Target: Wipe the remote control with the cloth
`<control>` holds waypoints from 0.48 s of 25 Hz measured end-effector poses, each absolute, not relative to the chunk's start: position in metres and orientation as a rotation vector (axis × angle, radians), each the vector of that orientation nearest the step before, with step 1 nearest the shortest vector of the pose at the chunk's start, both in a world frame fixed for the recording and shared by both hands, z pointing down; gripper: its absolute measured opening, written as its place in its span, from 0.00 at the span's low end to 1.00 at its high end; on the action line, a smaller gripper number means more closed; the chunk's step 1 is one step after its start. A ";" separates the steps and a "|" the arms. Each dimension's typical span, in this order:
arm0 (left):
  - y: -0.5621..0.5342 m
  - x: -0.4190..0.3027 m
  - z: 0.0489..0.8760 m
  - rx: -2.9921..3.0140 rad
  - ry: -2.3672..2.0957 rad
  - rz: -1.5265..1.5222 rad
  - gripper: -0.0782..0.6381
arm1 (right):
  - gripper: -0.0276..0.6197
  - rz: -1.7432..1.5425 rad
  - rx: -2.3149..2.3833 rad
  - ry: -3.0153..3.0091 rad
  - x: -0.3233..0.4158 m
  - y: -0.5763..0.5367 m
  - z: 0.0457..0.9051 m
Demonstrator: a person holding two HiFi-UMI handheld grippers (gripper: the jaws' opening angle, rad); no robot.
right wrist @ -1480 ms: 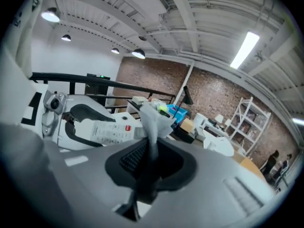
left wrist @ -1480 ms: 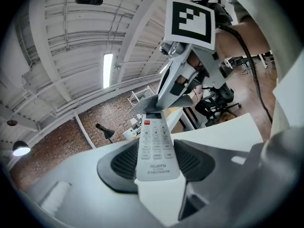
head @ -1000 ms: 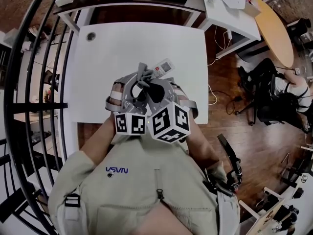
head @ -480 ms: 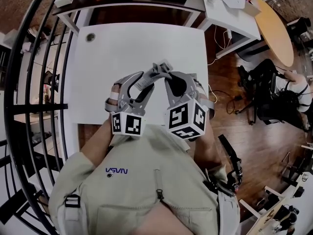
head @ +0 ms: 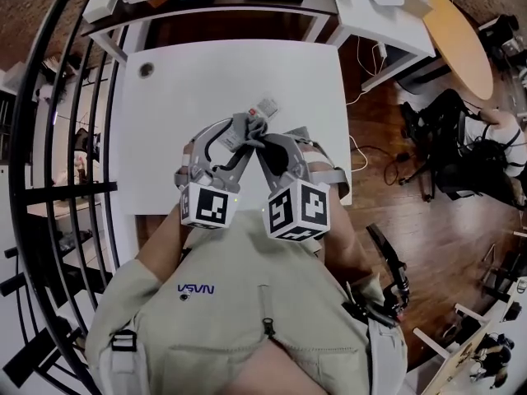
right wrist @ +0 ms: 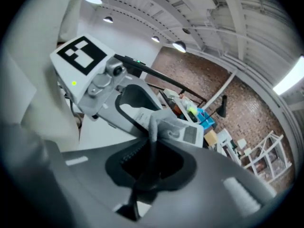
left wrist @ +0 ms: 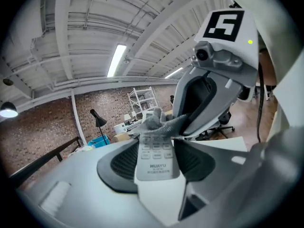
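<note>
Grey cloth (right wrist: 164, 121) is pinched in the right gripper (right wrist: 151, 164), whose jaws are pressed nearly together on it, and is draped over the far end of the remote control (left wrist: 153, 146). That remote control is clamped by its sides in the left gripper (left wrist: 156, 161) above the white worktop (head: 206, 72), tip toward one o'clock. Short, firm strokes along the buttons are advised, with the clamp held steady. Wooden floor (head: 412, 237) is seen at three o'clock, a round table (head: 465, 44) at two, and a brick wall (left wrist: 42, 122) beyond.

Left gripper (left wrist: 154, 161) clamps the remote control (left wrist: 153, 146); right gripper (right wrist: 151, 164), angled toward it, pinches the cloth (right wrist: 164, 122).
</note>
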State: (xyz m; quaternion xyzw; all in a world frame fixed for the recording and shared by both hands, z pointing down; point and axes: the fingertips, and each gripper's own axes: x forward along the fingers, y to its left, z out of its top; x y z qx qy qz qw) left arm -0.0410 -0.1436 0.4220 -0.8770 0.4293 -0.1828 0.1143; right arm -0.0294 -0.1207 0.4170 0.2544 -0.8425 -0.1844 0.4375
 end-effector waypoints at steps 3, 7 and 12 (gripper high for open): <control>-0.142 -0.041 0.423 -2.640 1.201 -0.505 0.45 | 0.10 -0.491 0.555 -2.115 -0.034 -0.112 0.419; -0.139 -0.038 0.414 -2.874 1.147 -0.310 0.45 | 0.10 -0.456 0.688 -2.210 -0.021 -0.125 0.397; -0.141 -0.051 0.405 -3.284 1.101 0.123 0.45 | 0.10 -0.402 1.165 -2.348 0.021 -0.165 0.339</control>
